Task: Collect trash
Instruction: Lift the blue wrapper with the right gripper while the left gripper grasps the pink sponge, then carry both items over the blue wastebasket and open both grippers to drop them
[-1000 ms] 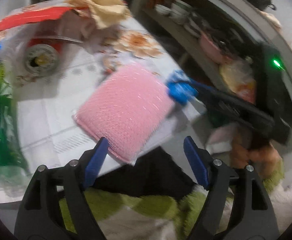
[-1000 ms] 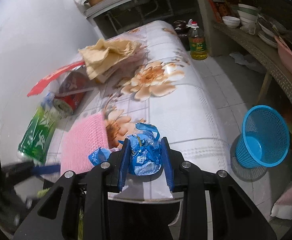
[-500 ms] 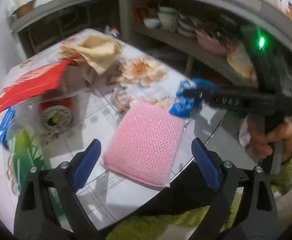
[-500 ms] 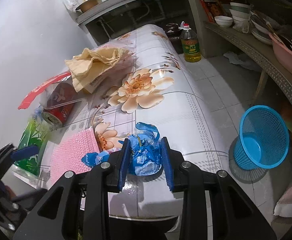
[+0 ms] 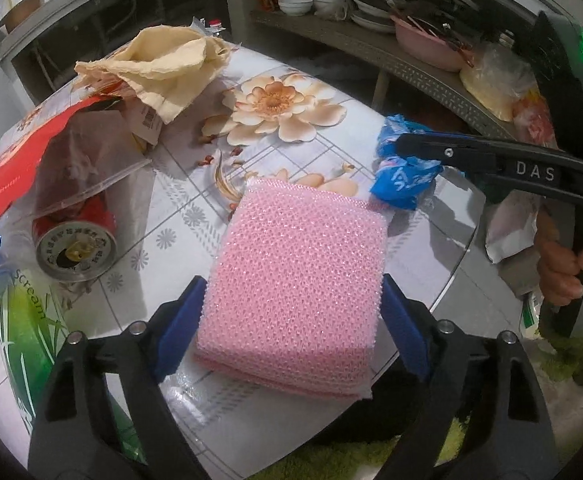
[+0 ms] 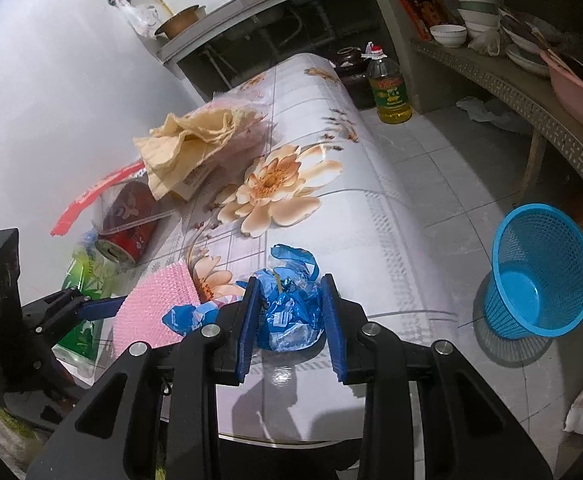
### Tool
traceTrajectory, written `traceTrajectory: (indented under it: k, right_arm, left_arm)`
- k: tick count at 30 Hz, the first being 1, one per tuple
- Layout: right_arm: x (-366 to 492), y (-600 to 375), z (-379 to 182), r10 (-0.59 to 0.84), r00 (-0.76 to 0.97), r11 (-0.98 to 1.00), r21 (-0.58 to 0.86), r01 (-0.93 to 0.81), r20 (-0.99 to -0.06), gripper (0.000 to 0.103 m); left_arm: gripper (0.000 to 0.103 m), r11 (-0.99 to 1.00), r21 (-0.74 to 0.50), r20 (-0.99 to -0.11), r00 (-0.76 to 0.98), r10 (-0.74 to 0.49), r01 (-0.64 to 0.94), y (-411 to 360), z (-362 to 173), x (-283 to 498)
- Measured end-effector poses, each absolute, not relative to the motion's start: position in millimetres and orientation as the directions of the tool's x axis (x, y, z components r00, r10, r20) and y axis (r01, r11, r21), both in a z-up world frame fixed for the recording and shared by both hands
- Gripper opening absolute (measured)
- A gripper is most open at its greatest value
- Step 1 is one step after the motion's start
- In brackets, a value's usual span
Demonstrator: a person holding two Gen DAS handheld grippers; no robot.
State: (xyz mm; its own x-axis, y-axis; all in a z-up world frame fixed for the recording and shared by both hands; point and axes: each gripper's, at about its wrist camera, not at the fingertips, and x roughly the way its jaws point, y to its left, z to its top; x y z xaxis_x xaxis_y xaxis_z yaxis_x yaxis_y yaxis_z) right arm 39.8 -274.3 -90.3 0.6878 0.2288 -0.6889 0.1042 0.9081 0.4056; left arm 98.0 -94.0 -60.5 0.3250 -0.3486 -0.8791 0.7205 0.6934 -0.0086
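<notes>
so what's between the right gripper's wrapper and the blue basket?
Nothing: right wrist view shows bare tabletop, then bare floor tiles, between the blue wrapper and blue basket.

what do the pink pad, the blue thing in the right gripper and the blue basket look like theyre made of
Pink pad: probably a woven synthetic mesh scourer inside clear film; it shows a glinting net texture and a shiny wrap edge.
Blue wrapper: thin crinkled plastic film, glossy, creased and printed, pinched in the right gripper.
Blue basket: moulded hard plastic, with lattice walls, a solid base and a slight sheen.
</notes>
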Motion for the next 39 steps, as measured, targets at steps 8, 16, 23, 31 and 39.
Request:
traceTrajectory:
  k: [8,16,23,31,39]
  right_arm:
    - [8,-341,-79,0.074,0.756,0.869,0.414,0.27,-0.65,0.029]
    - [-31,-447,-115,-0.184,0.657,0.664,0.401,0.631,-0.731,0.029]
    - [-25,-504,-161,-0.239,0.592,0.537,0.403,0.741,-0.77,0.029]
    - [7,-555,-228,-0.283,0.522,0.441,0.374,0.816,-0.805,0.059]
    - [-20,-550,-249,-0.294,0.49,0.371,0.374,0.85,-0.821,0.063]
  left_arm:
    - [0.079,0.663,-0.036,-0.865,0.309,-0.395,0.748,-135,-35,106]
    - [0.08,0.57,-0.149,-0.867,0.17,-0.468,0.808,-253,-14,133]
    - [0.081,0.519,-0.316,-0.887,-0.053,-0.459,0.794,-383,-56,170]
    - [0.09,0.567,-0.331,-0.917,-0.116,-0.381,0.754,-490,-120,189]
    - [0.09,0.565,-0.392,-0.886,-0.132,-0.444,0.727,-499,-131,186]
